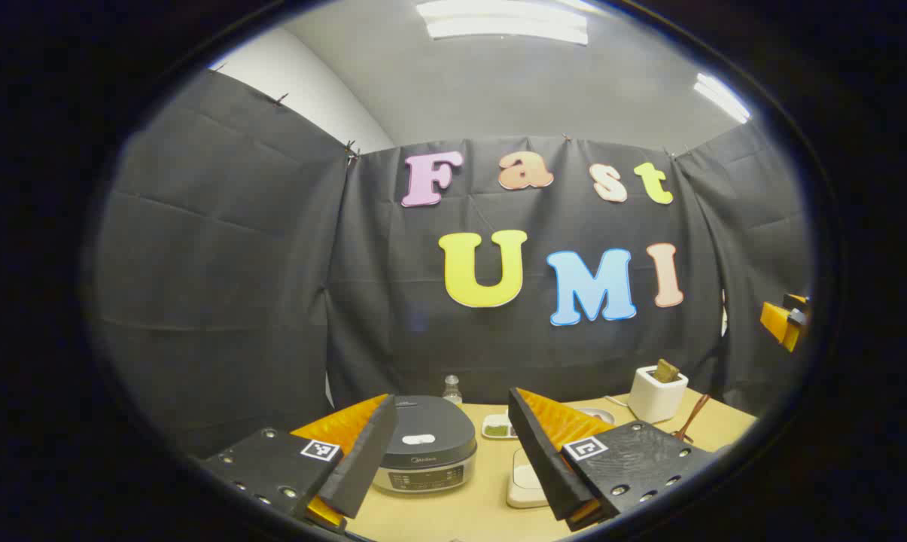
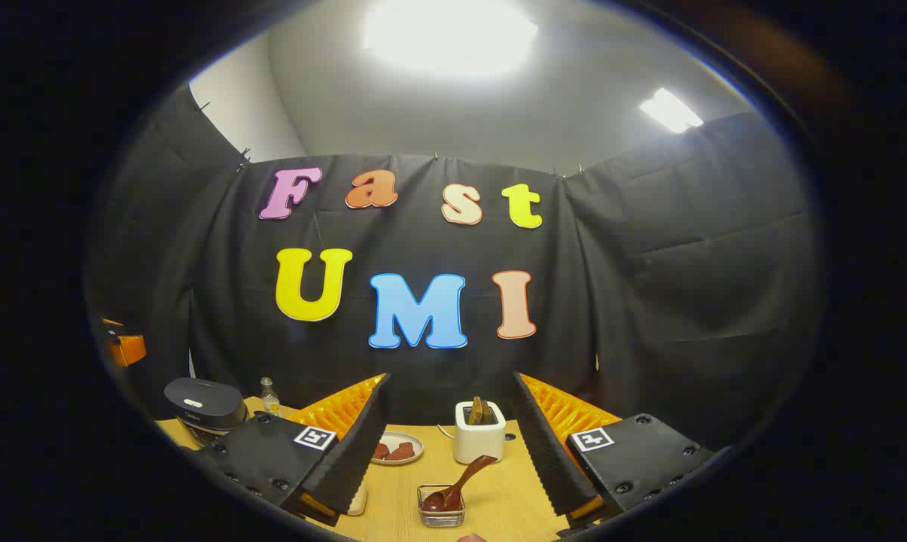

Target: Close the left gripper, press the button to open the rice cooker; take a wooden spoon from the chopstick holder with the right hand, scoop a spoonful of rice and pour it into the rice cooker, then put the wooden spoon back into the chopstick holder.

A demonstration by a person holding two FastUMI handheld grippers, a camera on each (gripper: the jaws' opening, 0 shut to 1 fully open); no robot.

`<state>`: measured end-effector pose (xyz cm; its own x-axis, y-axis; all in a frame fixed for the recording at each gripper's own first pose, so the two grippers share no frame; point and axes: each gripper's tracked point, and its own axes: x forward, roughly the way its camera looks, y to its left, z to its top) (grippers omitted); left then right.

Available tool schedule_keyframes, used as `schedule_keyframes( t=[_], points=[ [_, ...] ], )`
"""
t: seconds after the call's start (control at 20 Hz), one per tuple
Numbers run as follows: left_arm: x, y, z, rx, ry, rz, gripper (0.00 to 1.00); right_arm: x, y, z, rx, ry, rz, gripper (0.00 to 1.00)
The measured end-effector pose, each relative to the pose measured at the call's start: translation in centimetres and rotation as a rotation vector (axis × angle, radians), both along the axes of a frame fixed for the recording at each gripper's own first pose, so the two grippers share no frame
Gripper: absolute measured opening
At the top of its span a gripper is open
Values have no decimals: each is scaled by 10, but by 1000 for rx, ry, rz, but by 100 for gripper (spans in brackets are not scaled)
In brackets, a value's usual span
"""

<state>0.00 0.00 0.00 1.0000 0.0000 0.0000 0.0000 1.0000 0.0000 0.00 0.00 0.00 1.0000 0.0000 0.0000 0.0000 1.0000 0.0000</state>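
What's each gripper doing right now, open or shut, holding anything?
Left gripper: open, empty, facing the closed rice cooker.
Right gripper: open, empty, above the wooden spoon lying in a small container.

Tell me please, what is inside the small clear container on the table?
In the right gripper view, the bowl end of a dark wooden spoon sits inside the clear container, its handle leaning out toward the white holder. Anything lying under the spoon's bowl is covered.
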Motion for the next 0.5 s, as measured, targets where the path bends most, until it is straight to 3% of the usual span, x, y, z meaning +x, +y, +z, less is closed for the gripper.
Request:
schedule_keyframes(
  t=[0.5],
  points=[
    [4, 7, 1, -1, 2, 33, 91, 6, -8, -7, 2, 18, 6, 97]
  ],
)
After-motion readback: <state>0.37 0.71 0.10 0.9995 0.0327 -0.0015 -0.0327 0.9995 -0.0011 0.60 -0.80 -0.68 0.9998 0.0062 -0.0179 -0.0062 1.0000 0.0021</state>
